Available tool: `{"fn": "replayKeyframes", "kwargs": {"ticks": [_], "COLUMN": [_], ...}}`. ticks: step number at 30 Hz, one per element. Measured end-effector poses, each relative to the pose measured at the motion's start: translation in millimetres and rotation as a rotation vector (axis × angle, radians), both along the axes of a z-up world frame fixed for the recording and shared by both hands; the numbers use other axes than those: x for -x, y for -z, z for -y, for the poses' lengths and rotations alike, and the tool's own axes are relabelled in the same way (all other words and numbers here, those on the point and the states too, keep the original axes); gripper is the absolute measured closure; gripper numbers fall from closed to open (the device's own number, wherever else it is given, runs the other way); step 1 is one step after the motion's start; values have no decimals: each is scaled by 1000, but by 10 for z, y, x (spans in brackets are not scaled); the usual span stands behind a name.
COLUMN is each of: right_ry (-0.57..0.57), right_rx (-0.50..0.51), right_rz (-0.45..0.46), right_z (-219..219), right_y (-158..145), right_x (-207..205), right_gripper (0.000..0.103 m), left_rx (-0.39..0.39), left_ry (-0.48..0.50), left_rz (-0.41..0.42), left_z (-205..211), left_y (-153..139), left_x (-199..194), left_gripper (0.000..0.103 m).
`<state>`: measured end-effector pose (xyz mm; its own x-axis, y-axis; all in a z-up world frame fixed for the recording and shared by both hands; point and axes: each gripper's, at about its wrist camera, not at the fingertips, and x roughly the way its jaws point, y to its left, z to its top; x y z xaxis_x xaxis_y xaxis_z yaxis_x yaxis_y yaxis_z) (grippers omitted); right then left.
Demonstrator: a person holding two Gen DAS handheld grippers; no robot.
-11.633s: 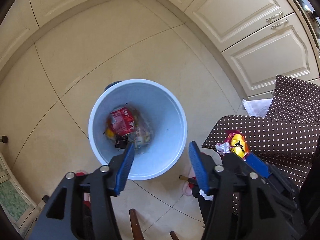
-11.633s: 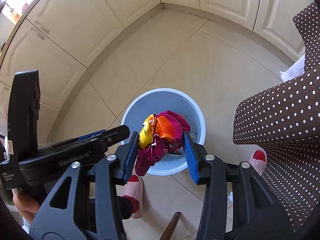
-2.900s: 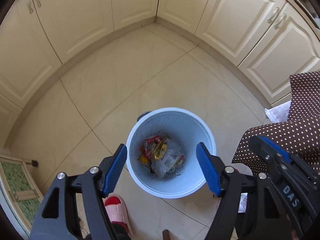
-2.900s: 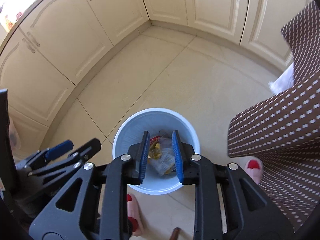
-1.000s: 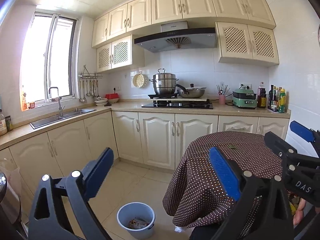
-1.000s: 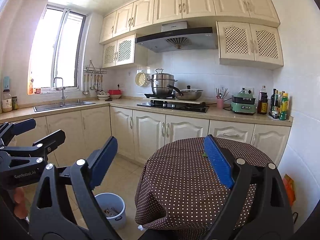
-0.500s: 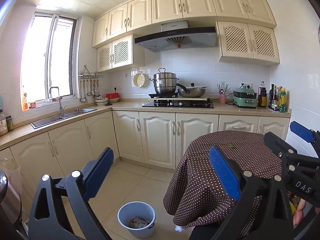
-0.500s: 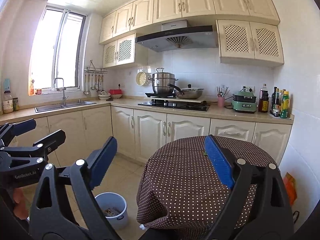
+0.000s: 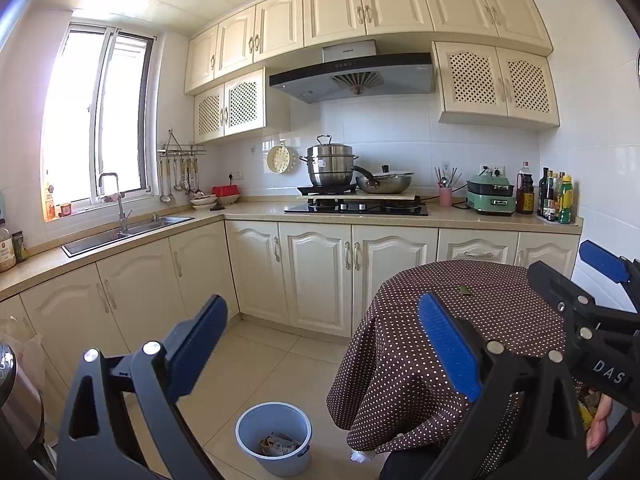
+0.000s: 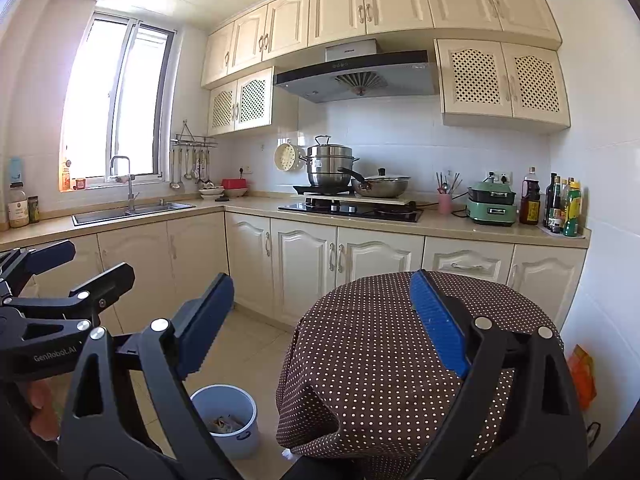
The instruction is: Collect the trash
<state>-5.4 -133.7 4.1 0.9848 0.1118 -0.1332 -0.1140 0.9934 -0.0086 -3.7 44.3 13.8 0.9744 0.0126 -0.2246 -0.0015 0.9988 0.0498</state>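
Left tongs (image 9: pixel 320 356): held level at about chest height, facing the stove wall; pads wide apart, nothing between them. Likely a rest pose, since no load is carried.

Right tongs (image 10: pixel 324 328): same height and heading, just beside the left pair; pads wide apart and bare. Each pair shows at the edge of the other's view, so the two are held side by side.

Bin (image 9: pixel 273 438): pale blue, upright on the floor tiles by the left edge of the worktop, just clear of the hanging cloth. Placed there, I judge, so scraps from the worktop need only a short drop.

Trash (image 9: pixel 279 445): crumpled wrappers lying in the bottom of the bin; single pieces too small to tell apart.

Worktop (image 10: pixel 360 344): round, under a brown dotted cloth that hangs well down the sides. Its top is almost bare.

Scrap (image 9: pixel 465 289): one small greenish bit near the far edge of the worktop, alone. What it is cannot be told; if trash, it is the last piece left.

Progress, as a judgement: collection is nearly or fully done; both tongs are free for that scrap.
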Motion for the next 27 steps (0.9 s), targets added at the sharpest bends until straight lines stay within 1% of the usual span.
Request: {"fn": "replayKeyframes", "kwargs": {"ticks": [27], "right_ry": [-14], "right_rx": [-8], "right_rz": [-14], "right_z": [-13], "right_y": [42], "right_x": [-10], "right_gripper": [14], "left_rx": [3], "left_ry": [-2], "left_rz": [0], "left_z": [-33], "left_y": [14], "left_x": [6], "left_gripper": [8]}}
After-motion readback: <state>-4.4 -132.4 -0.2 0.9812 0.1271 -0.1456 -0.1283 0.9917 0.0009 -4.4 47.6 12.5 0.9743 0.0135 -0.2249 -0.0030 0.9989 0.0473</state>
